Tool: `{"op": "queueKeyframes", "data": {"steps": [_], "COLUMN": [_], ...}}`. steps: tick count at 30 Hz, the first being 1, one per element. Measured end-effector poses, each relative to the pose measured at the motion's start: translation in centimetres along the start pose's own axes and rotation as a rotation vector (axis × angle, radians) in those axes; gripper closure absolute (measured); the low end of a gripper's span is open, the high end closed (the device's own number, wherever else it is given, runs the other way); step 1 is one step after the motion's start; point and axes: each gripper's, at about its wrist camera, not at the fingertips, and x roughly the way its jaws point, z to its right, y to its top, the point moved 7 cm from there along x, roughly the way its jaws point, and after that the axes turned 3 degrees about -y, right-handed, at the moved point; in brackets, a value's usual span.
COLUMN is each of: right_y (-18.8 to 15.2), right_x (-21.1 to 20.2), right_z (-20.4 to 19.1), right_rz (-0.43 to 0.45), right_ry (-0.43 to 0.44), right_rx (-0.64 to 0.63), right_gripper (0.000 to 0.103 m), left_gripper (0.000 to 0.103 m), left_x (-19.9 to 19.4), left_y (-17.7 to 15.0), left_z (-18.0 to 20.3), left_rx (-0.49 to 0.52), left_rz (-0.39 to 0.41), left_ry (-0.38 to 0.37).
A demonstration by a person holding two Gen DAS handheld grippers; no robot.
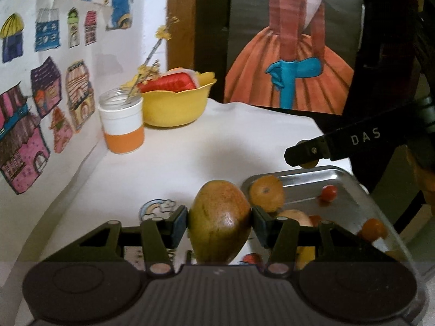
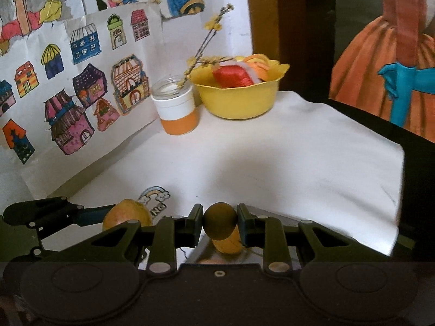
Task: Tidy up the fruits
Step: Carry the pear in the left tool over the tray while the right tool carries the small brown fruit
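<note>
You're mid-sort: your left gripper [image 1: 219, 224] pinches a mango [image 1: 219, 221] just at the steel tray's [image 1: 361, 190] nine o'clock edge, and your right gripper [image 2: 220, 224] pinches a small dark round fruit [image 2: 220, 224] above the tray. An orange [image 1: 267, 193] and cherry tomatoes [image 1: 328, 192] lie in the tray — where each belongs I can't tell. The mango looks green-brown, smooth, blushed red.
</note>
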Motion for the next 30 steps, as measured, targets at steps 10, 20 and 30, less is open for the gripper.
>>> {"op": "queueKeyframes", "data": {"steps": [10,20,30], "right_y": [-3.1,-6.5,-9.7], "right_x": [-2.7,-4.3,-5.6], "right_z": [3.7,6.3,7.5], "right_rz": [-0.004,-0.022,-0.037], "right_ry": [-0.044,-0.064,-0.066], "right_rx": [0.055,0.104,0.129], "right_gripper": [0.074,0.074,0.074], "left_gripper": [0.047,0.047,0.047], "left_x": [-0.1,-0.6,-1.8], "left_y": [0.0,-0.9,-1.9], "left_z": [4.6,9.4,13.1], "left_rx": [0.038,0.103,0.171], "left_rz": [0.005,0.014,0.038], "left_ry": [-0.052,-0.106,-0.147]}}
